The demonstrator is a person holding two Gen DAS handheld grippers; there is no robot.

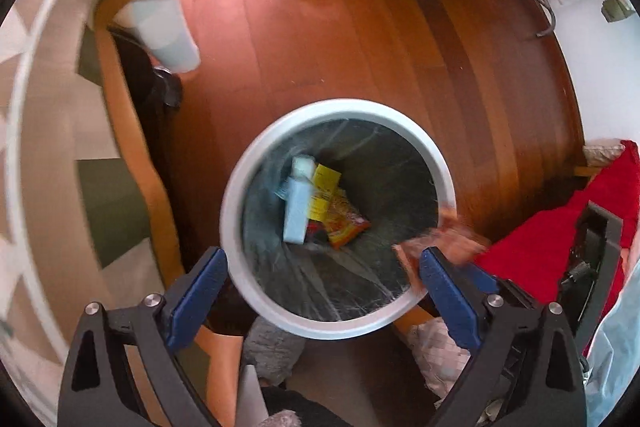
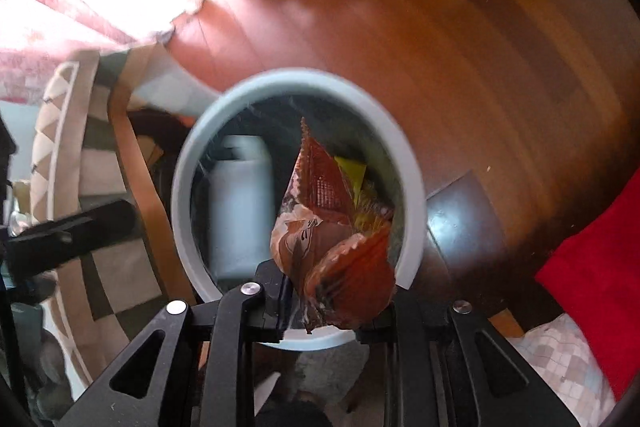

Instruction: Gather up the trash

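The brown wrapper (image 2: 320,227) (crumpled, its edges serrated) sat pinched in the closed right gripper (image 2: 328,301), hanging over the open mouth of the round bin (image 2: 184,195). The left gripper (image 1: 324,267) was spread wide and held nothing, poised above the same bin. Inside lay a white box (image 1: 298,211) and yellow packets (image 1: 326,179). Wooden floor (image 1: 360,39) surrounded the bin.

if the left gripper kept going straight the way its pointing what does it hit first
Probably nothing until inside the trash bin: the open left gripper points into the bin's mouth, so it would likely first meet the white box and yellow wrappers at the bottom. Depth is hard to judge.
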